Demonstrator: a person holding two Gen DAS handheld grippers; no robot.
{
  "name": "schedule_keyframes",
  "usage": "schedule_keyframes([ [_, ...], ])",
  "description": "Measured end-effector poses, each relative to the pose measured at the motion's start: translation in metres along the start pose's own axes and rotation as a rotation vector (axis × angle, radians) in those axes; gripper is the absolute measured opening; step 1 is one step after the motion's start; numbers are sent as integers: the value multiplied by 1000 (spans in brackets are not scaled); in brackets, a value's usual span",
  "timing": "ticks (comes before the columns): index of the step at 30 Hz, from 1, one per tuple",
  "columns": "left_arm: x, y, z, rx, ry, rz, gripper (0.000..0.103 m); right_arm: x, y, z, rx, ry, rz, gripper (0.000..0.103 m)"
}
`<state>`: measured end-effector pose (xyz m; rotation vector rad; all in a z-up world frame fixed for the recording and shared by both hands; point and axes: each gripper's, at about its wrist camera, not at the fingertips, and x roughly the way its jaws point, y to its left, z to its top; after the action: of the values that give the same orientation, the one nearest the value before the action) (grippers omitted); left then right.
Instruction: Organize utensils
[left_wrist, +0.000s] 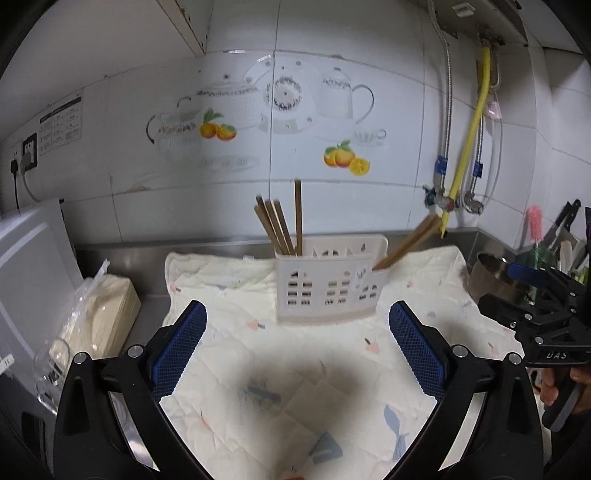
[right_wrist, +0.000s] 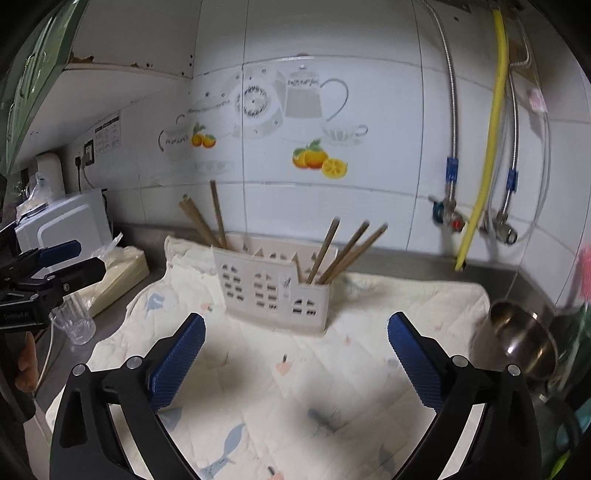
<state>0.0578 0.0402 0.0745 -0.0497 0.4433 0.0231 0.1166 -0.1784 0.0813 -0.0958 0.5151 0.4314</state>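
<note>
A pale pink utensil holder (left_wrist: 327, 286) with cut-out windows stands on a cream patterned cloth (left_wrist: 295, 387), near the wall. Several wooden chopsticks (left_wrist: 279, 225) stand in its left compartment and a few more (left_wrist: 408, 242) lean out of its right one. The holder (right_wrist: 275, 290) and both chopstick groups (right_wrist: 343, 251) also show in the right wrist view. My left gripper (left_wrist: 297, 350) is open and empty above the cloth, in front of the holder. My right gripper (right_wrist: 295, 354) is open and empty, likewise short of the holder.
A steel bowl (right_wrist: 524, 343) sits at the cloth's right edge. A glass (right_wrist: 74, 325), a wrapped pack (left_wrist: 99, 317) and a white appliance (right_wrist: 62, 225) stand at the left. Pipes and valves (left_wrist: 452, 199) run down the tiled wall. Knives and a brush (left_wrist: 535, 225) are far right.
</note>
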Motion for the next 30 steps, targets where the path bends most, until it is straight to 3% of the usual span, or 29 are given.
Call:
schedule_keyframes([
  [13, 3, 0, -36, -3, 61, 34, 98, 5, -5, -39, 76, 72, -1, 96],
  [30, 2, 8, -47, -26, 67, 43, 98, 4, -9, -51, 71, 91, -24, 96],
])
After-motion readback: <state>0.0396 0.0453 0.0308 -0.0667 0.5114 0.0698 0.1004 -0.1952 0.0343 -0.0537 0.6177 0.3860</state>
